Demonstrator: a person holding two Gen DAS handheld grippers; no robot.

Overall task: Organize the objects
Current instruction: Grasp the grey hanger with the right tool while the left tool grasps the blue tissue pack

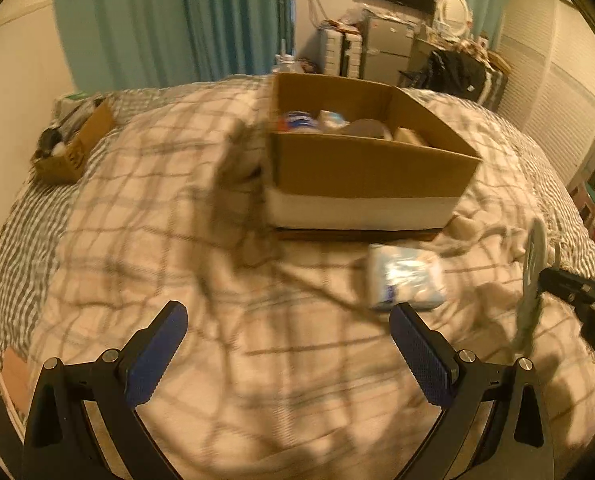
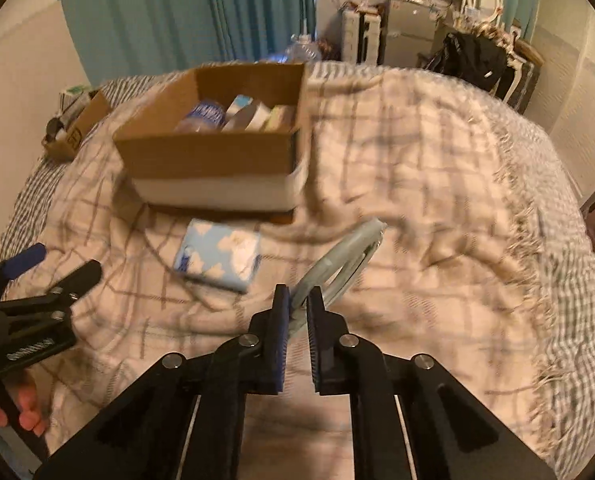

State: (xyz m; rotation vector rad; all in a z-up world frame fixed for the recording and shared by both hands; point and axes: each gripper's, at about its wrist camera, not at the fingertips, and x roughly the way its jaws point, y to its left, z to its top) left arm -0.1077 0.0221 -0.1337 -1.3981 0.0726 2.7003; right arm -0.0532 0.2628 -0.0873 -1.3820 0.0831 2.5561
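Observation:
My right gripper (image 2: 298, 300) is shut on a pale grey-blue hand mirror (image 2: 339, 258) and holds it above the plaid blanket; the mirror also shows edge-on in the left wrist view (image 1: 532, 276). My left gripper (image 1: 287, 320) is open and empty above the blanket; it also shows in the right wrist view (image 2: 63, 264) at the left. A blue tissue pack with white clouds (image 2: 219, 256) lies on the blanket in front of the cardboard box (image 2: 217, 160), just ahead of my left gripper's right finger (image 1: 407, 280). The box (image 1: 369, 168) holds a bottle and several packets.
A smaller cardboard box (image 1: 71, 148) with dark items sits at the bed's far left. Teal curtains (image 1: 177, 20), a fridge and cluttered furniture stand behind the bed. The fringed blanket edge (image 2: 537, 240) runs along the right side.

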